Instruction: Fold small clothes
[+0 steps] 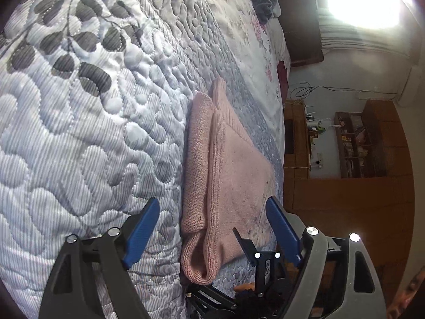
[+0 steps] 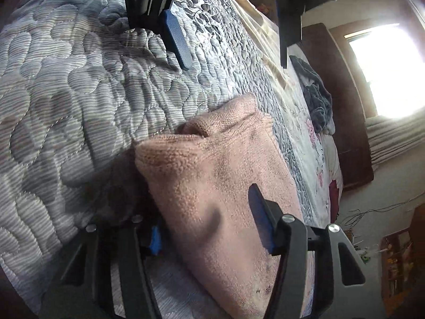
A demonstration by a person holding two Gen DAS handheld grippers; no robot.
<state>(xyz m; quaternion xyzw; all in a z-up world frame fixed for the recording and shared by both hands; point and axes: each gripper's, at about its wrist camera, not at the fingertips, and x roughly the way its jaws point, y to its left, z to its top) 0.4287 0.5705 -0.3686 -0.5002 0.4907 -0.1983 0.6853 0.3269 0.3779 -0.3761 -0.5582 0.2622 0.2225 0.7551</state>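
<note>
- Bedroom: bright window (image 2: 385,71), dark headboard (image 1: 300,18), wooden shelving (image 1: 356,146) along the far wall, cables on the floor (image 1: 318,90).
- Bed: covered by a quilted grey-white bedspread (image 1: 79,133) with a leaf pattern; a floral sheet (image 1: 255,34) shows further up, with a crumpled grey garment (image 2: 316,98) on it.
- Pink knit sweater (image 1: 225,172): folded into a narrow stack, lying on the bedspread near the bed's edge; a rolled ribbed opening faces my left camera.
- My left tongs (image 1: 212,210): blue pads spread wide, hovering over the near end of the sweater, gripping nothing.
- My right tongs (image 2: 209,223): spread, straddling the sweater; one blue pad (image 2: 260,223) rests above the knit, the other (image 2: 155,242) sits low at the fold's side edge, partly hidden. Whether they touch the fabric I cannot tell.
- Left tongs also appear at the top of the right camera's view, above the bedspread beyond the sweater.
</note>
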